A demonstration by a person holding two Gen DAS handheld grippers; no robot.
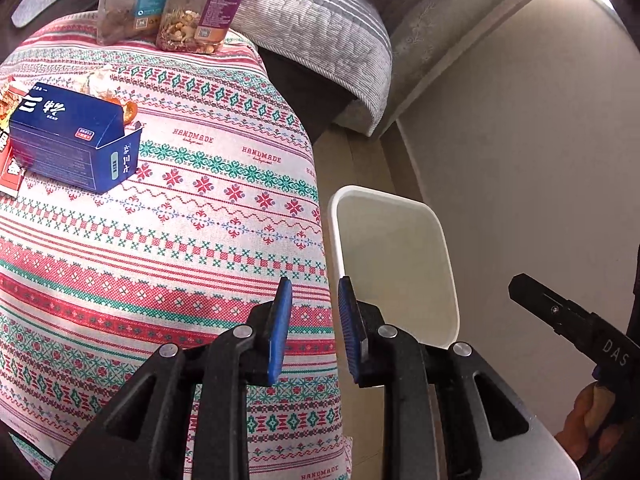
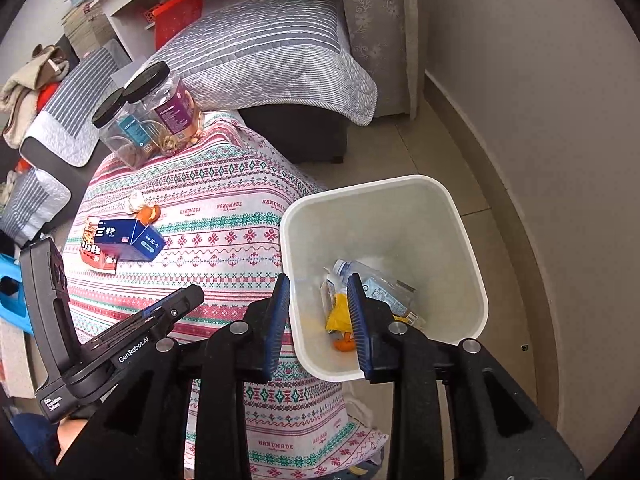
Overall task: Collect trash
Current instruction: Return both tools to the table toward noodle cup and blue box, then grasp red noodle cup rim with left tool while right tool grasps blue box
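Trash left on the table sat at mid-left of the right-wrist frame: blue carton [image 2: 130, 238] w/ its flap open, lying partly on a red snack wrapper [image 2: 94, 254], and orange peel [image 2: 149, 213] plus a crumpled white scrap [image 2: 135, 201] just behind it. We saw the white bin [image 2: 460, 240] at centre-right, just beside the table edge, already holding a bottle, a yellow wrapper and peel. Our right gripper [image 2: 320, 312] hung over the bin's near rim, fingers apart, nothing between them; our left gripper [image 1: 314, 324] was at bottom centre of its own frame, over the tablecloth [image 1: 200, 220] edge, fingers also apart and empty. We judged the next step to be fetching the carton. To do it well we thought: approach w/ the left, since it was nearer that side; pinch across the carton's narrow walls, not the loose flap, which would prob. fold; lift clear so the wrapper isn't dragged off. The two nut jars [image 2: 152, 116] at upper left looked part full, so prob. not trash, leave them.
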